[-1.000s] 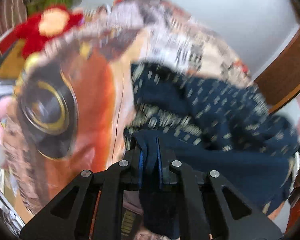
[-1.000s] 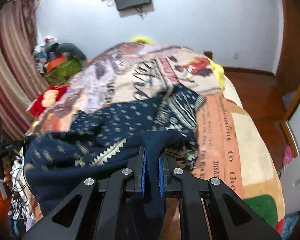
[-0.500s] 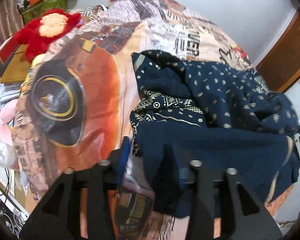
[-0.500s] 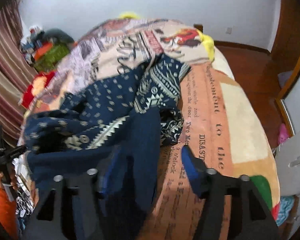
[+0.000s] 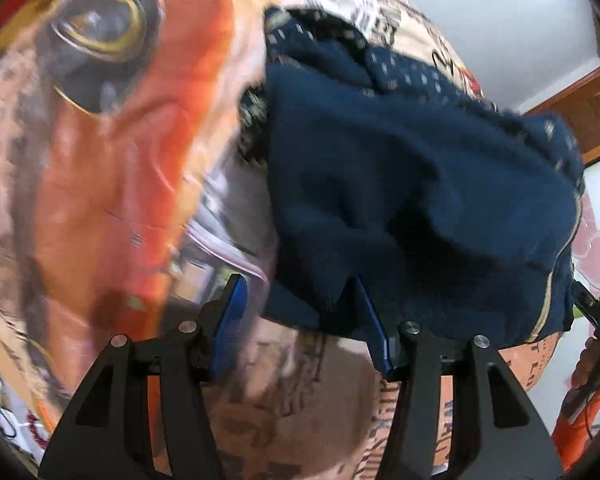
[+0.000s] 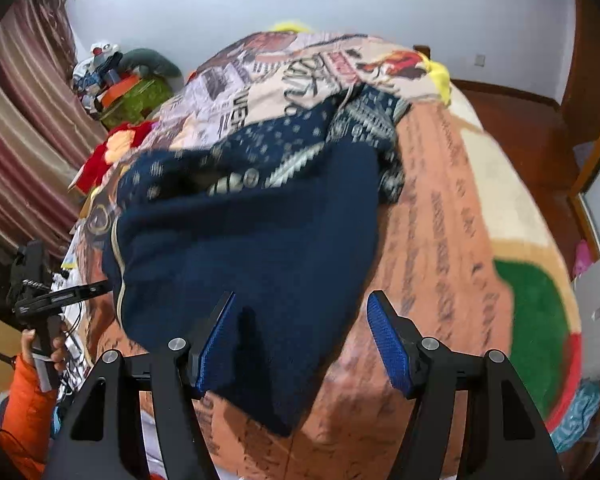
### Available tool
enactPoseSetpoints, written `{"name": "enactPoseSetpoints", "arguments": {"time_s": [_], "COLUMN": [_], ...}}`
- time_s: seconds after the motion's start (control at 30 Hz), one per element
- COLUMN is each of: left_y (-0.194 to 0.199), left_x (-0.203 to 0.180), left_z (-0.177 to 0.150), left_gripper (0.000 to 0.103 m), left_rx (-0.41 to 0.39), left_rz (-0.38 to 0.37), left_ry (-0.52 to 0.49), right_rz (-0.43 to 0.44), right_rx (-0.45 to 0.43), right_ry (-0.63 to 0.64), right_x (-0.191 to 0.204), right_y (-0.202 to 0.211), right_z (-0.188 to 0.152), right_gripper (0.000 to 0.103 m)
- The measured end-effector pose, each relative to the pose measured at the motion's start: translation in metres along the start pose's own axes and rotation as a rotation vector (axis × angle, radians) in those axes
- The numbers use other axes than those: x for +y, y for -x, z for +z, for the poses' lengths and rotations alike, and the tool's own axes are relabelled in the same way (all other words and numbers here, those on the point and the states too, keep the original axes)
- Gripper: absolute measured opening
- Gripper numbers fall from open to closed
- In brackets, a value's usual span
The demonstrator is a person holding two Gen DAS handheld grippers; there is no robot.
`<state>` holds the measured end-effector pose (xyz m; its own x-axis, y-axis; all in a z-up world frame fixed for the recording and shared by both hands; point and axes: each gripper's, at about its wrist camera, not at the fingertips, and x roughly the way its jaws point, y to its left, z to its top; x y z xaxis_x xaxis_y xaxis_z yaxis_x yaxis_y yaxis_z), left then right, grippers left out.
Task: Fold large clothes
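A navy patterned garment (image 6: pixel 260 216) lies heaped on a bed covered by a printed blanket (image 6: pixel 452 208). Its plain near hem runs left to right across the bed's near edge. The left gripper (image 5: pixel 304 320) has its jaws apart and opening, with the hem's left corner loose between them. The right gripper (image 6: pixel 300 332) has its jaws apart, the hem's right corner lying slack between them. Both corners lie just ahead of the jaws, equally near each hand.
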<state>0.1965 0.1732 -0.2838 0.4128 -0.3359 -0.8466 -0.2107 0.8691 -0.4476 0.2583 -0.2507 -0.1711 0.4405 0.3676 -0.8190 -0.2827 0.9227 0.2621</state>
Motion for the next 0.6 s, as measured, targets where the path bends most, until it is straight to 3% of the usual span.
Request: {"name": "enactPoseSetpoints", "arguments": {"time_s": [0.17, 0.27, 0.37, 0.43, 0.53, 0.6], "left_y": [-0.011, -0.010, -0.010, -0.006, 0.005, 0.024], "left_x": [-0.013, -0.022, -0.030, -0.037, -0.050, -0.061], "left_z": [0.004, 0.006, 0.006, 0.004, 0.005, 0.005], "left_gripper": [0.054, 0.053, 0.031, 0.008, 0.003, 0.003], "left_rx": [-0.003, -0.013, -0.013, -0.028, -0.071, -0.126], "left_rz": [-0.009, -0.001, 0.002, 0.049, 0.085, 0.071], "left_ry": [-0.009, -0.051, -0.094, -0.137, -0.191, -0.235], "right_rz": [0.025, 0.015, -0.003, -0.001, 0.029, 0.044], "right_rx": [-0.033, -0.032, -0.041, -0.050, -0.064, -0.078], "right_ry": [-0.014, 0.016, 0.054, 0.058, 0.030, 0.023], "right_x": [0.003, 0.009, 0.015, 0.016, 0.016, 0.016], "right_y": [0.002, 0.001, 0.001, 0.001, 0.001, 0.005], "right_z": [-0.013, -0.019, -0.021, -0.022, -0.021, -0.017], "right_gripper": [0.064, 0.054, 0.037, 0.024, 0.013, 0.011]}}
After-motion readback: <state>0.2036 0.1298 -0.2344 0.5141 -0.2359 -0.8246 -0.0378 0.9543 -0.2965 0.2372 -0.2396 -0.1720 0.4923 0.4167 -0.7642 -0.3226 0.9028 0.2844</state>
